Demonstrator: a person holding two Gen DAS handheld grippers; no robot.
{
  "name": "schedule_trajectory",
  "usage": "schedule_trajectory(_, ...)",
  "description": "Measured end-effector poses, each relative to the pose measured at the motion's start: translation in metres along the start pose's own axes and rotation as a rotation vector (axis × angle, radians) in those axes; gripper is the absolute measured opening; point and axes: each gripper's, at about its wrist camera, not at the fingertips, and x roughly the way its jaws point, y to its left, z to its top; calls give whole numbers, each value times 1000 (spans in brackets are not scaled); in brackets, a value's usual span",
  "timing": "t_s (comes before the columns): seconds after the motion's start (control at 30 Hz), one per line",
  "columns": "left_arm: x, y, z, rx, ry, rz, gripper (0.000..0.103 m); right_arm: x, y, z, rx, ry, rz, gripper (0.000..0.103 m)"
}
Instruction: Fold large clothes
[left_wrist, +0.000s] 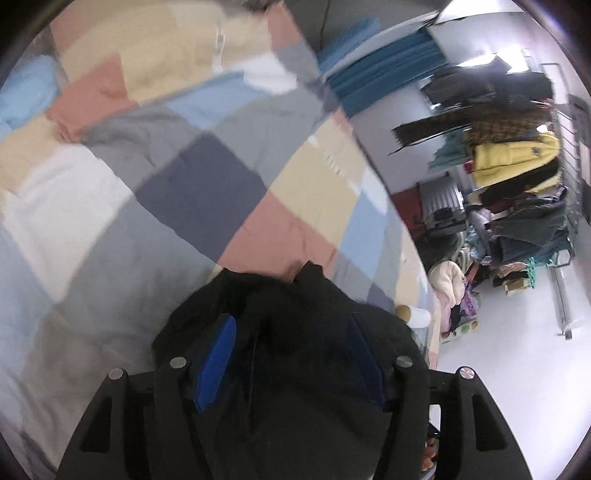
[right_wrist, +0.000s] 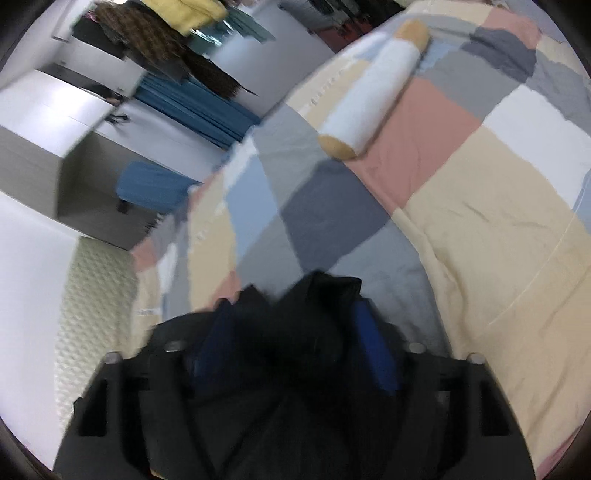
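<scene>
Both tools over the bed (left_wrist: 110, 206), patchwork quilt. Left tool (left_wrist: 291, 354) and right tool (right_wrist: 295, 343): jaws spread, dark garment (left_wrist: 288, 314) bunched between the blue pads, not pinched. Judged step: release after laying down. Next: withdraw clear, re-grip an edge.

both views are bright and evenly lit, probably from ceiling lamps, with a white glare on the floor (left_wrist: 509, 369). strong fisheye bending and dark corners. motion blur smears the dark garment (right_wrist: 295, 332), which shows almost no detail.
</scene>
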Motion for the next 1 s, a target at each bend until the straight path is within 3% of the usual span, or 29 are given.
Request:
schedule_trajectory(0.17, -58, -33, -37, 209, -130, 52, 63, -51, 36, -18, -154, -48, 4, 71)
schedule_trajectory(0.27, -57, -55, -66, 326, -155, 60, 63, -64, 63, -43, -273, -71, -20, 71)
schedule_trajectory(0.4, -22, -80, -99, 443, -146, 82, 63, -49, 85, -80, -386, -51, -27, 71)
schedule_trajectory(0.63, 67, -116, -131, 586, -118, 131, 63, 30, 109, -133, -559, -11, -113, 71)
schedule_trajectory(0.8, 116, -129, -118, 663, -180, 213, 63, 76, 112, -129, -596, -48, -155, 71)
schedule_trajectory(1.0, 168, -136, -88, 687, -164, 263, 63, 116, 118, -106, -619, -65, -166, 71)
